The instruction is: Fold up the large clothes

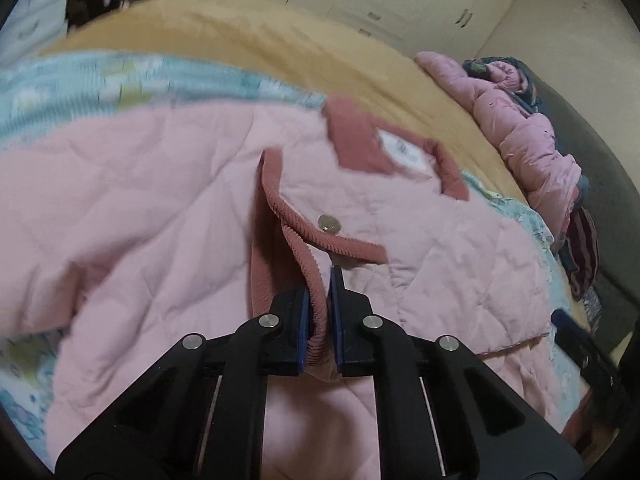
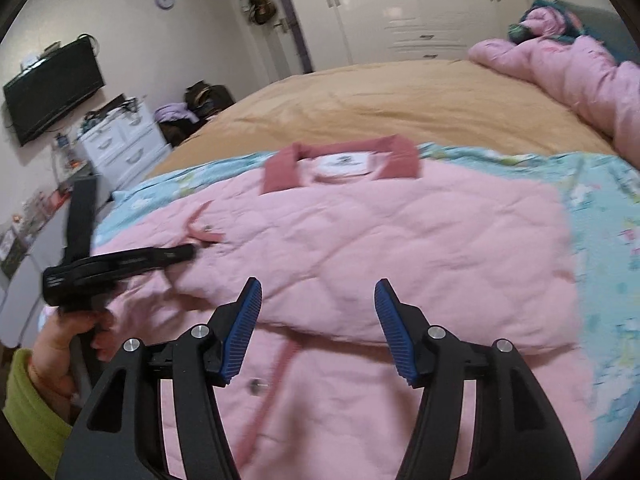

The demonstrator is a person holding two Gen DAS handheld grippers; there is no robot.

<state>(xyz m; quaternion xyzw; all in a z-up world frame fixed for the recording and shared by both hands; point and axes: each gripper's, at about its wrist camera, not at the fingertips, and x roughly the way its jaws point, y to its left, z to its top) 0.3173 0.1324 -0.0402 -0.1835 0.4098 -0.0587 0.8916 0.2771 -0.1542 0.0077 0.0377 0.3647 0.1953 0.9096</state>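
Observation:
A pink quilted jacket (image 2: 400,248) with a dark-pink corduroy collar (image 2: 340,160) and a white label lies spread on a light-blue patterned blanket (image 2: 600,208). Part of it is folded over across the front. My left gripper (image 1: 320,286) is shut on the jacket's corduroy edge trim (image 1: 296,236), just below a metal snap (image 1: 329,224). In the right wrist view the left gripper (image 2: 188,253) reaches in from the left, held by a hand (image 2: 64,336) in a green sleeve. My right gripper (image 2: 318,286) hovers open over the folded edge, with nothing between its blue pads (image 2: 244,328).
The blanket lies on a bed with a tan cover (image 2: 400,92). A heap of pink padded clothes (image 2: 568,76) sits at the back right. White wardrobes (image 2: 420,8) stand behind the bed. A white drawer unit (image 2: 120,140) and a wall television (image 2: 52,88) are at the left.

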